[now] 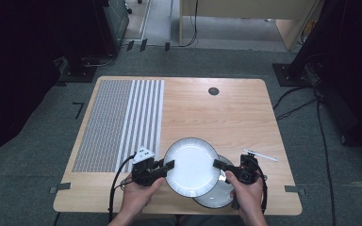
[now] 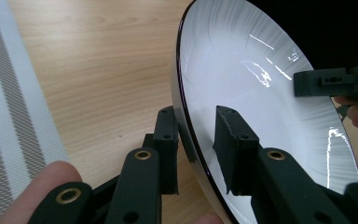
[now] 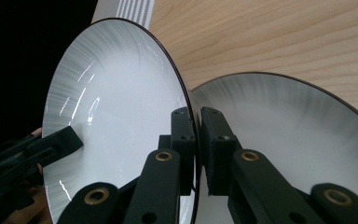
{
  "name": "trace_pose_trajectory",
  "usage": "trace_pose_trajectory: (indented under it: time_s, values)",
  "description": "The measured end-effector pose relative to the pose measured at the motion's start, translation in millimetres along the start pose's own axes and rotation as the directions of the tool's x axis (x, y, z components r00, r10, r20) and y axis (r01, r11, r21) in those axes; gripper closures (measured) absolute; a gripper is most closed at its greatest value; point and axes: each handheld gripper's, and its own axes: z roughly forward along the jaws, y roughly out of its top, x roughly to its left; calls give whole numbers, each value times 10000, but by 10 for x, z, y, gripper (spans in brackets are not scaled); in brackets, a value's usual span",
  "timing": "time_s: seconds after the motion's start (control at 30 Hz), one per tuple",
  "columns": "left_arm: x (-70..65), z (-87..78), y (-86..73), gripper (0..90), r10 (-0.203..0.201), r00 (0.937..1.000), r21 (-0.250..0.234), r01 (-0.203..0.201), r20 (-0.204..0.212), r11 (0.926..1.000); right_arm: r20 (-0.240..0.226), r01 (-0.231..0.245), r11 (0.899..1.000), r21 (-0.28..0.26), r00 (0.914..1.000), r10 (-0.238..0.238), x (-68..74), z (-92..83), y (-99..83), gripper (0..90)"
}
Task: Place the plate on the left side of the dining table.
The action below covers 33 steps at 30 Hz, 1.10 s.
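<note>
The wooden worktop (image 1: 207,113) carries a striped mat (image 1: 118,122) at its left. A white plate (image 1: 191,165) is held above a second plate (image 1: 217,195) at the near edge. The left gripper (image 1: 168,165) and right gripper (image 1: 218,163) have jaws clamped on its opposite rims.

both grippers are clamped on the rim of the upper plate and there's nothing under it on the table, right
Not quite: a second plate lies on the table under it, as the high view shows. The left gripper and right gripper do clamp the upper plate by its rim.
</note>
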Motion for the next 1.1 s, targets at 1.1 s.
trace_pose_trajectory:
  time_s: [1.1]
  values:
    - [717,-556,321,748,-1125,9908,-1182,1032,-746,9876,-400,696,9958,587,9969,-674,814,715,330,846]
